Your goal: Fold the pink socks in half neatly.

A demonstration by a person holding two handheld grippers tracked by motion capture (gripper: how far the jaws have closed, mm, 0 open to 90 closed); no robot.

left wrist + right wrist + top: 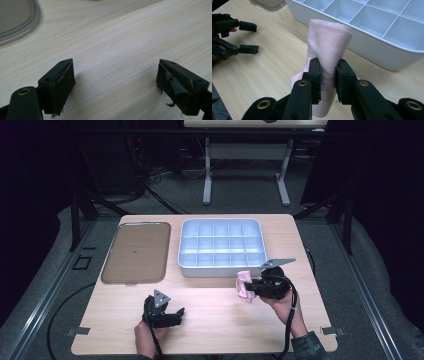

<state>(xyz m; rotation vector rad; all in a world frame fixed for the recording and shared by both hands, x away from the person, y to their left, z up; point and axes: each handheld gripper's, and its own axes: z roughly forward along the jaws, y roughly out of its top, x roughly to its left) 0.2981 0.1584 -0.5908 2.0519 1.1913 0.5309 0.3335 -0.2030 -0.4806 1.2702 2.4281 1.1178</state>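
Observation:
A rolled pale pink cloth (329, 47) is pinched between the jaws of my right gripper (328, 75), which is shut on it. In the high view the pink cloth (244, 285) hangs just in front of the white divided tray (220, 268), with the right gripper (253, 289) to its right. My left gripper (179, 314) rests low over the wooden table near the front edge, its jaws wide apart. The left gripper view shows the left gripper (113, 82) open over bare wood, nothing between its fingers. That same left gripper (249, 37) sits at the far left of the right gripper view.
A white tray with several square compartments (387, 22) stands at the table's back centre. A clear brownish lid (136, 253) lies flat to its left, its rim (25, 25) showing in the left gripper view. Another table's legs (207, 175) stand beyond.

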